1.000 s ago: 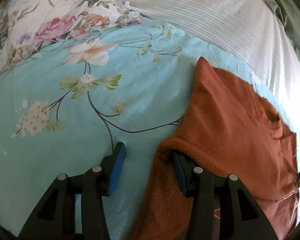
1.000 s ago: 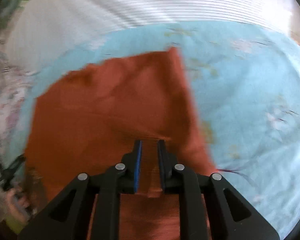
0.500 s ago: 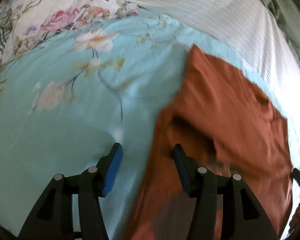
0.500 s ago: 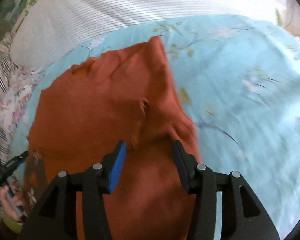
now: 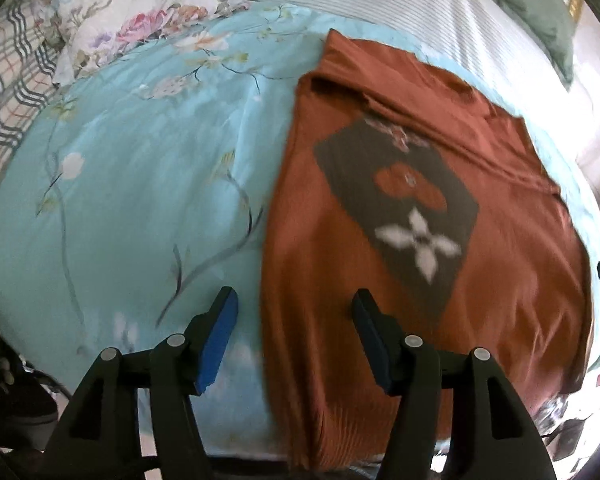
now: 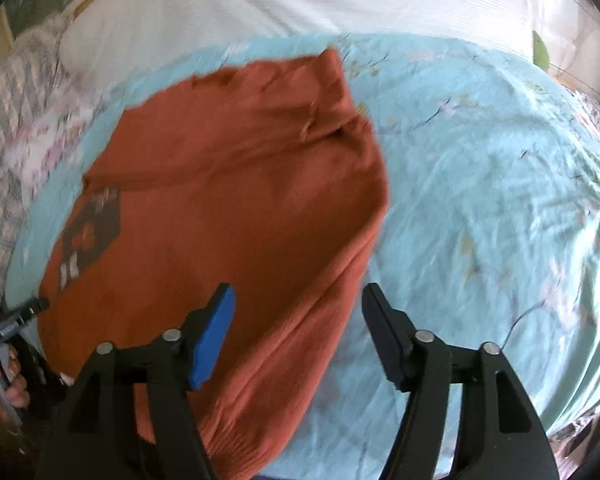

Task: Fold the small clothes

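Observation:
A rust-orange sweater (image 5: pixel 380 208) with a dark diamond print lies flat on the light blue floral bedsheet (image 5: pixel 140 200). It also shows in the right wrist view (image 6: pixel 240 208). My left gripper (image 5: pixel 294 308) is open and empty, held above the sweater's left edge near the hem. My right gripper (image 6: pixel 298 304) is open and empty, held above the sweater's right edge near the hem. Both sides of the sweater lie folded in over the body. The hem hangs toward the near edge of the bed.
A floral pillow (image 5: pixel 132 20) lies at the back left. A white striped cover (image 5: pixel 400 4) runs along the back, with a green pillow (image 5: pixel 532 4) at the far right. The blue sheet (image 6: pixel 480 200) stretches right of the sweater.
My right gripper opened and let go of the sweater. Both grippers pulled back toward the hem, and the sweater's printed front now shows.

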{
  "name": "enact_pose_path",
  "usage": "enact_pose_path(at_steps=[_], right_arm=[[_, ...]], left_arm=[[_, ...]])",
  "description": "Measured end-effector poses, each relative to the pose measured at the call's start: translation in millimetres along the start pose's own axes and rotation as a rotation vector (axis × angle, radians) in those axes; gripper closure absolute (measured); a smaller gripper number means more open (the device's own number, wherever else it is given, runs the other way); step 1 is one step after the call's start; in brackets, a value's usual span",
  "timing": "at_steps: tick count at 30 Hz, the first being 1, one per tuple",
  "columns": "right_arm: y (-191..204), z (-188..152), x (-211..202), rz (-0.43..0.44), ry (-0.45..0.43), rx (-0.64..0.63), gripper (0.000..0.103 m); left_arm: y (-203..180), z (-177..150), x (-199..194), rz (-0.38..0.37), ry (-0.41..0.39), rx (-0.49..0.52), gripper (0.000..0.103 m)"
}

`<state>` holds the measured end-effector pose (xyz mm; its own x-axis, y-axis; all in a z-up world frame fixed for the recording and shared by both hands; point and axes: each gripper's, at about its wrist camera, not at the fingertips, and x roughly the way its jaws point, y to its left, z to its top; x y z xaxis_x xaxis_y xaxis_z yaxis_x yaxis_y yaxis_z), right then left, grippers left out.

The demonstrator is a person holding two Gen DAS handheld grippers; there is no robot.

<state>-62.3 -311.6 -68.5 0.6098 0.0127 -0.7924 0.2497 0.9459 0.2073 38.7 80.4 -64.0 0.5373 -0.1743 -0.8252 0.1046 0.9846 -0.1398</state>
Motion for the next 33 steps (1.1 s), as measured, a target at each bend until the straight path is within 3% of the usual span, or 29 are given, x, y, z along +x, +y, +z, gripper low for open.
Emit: enact_pose_path(at_steps=[3,5,10,11,14,16,23,27,30,32,33], right_arm=[[13,-17,20,-0.087,0.070,-0.083,0.030],[8,-29,14,-0.137,0.061,-0.106,0.030],[-48,-43,-19,-0.189,0.038,0.035,0.031],[-58,-45,-25,-0.156,0.031,0.074,0.030],[-82,-51,-38,0.056,-0.005,0.199,0.030],[-83,-53,-37,0.121,-0.006,0.214,0.030],[-78,-53,-26,0.248,-0.023,0.223,0.028],[-74,-50,-23,0.310,-0.025,0.233,0.028],[-69,-50,-19,0.371,-0.008,0.217,0.039],[-66,-53,-15,0.383,0.020,0.201,0.062],[-65,-54,-14,0.387,0.035,0.189,0.069]], left_arm=[[-1,-16,-7,0.000,0.002,0.013,0.039],[0,-25,-10,0.003,-0.001,0.022,0.038],[7,-34,-14,-0.024,0.000,0.044,0.036],[7,-34,-13,-0.029,0.000,0.050,0.035],[7,-37,-13,-0.042,0.006,0.063,0.031],[7,-40,-13,-0.063,0.020,0.061,0.026],[0,-42,-7,-0.094,0.058,0.093,0.025],[-3,-39,-6,-0.105,0.076,0.115,0.030],[-9,-37,-5,-0.099,0.084,0.140,0.034],[-12,-36,-5,-0.097,0.081,0.152,0.041],[-12,-36,-6,-0.103,0.079,0.156,0.049]])
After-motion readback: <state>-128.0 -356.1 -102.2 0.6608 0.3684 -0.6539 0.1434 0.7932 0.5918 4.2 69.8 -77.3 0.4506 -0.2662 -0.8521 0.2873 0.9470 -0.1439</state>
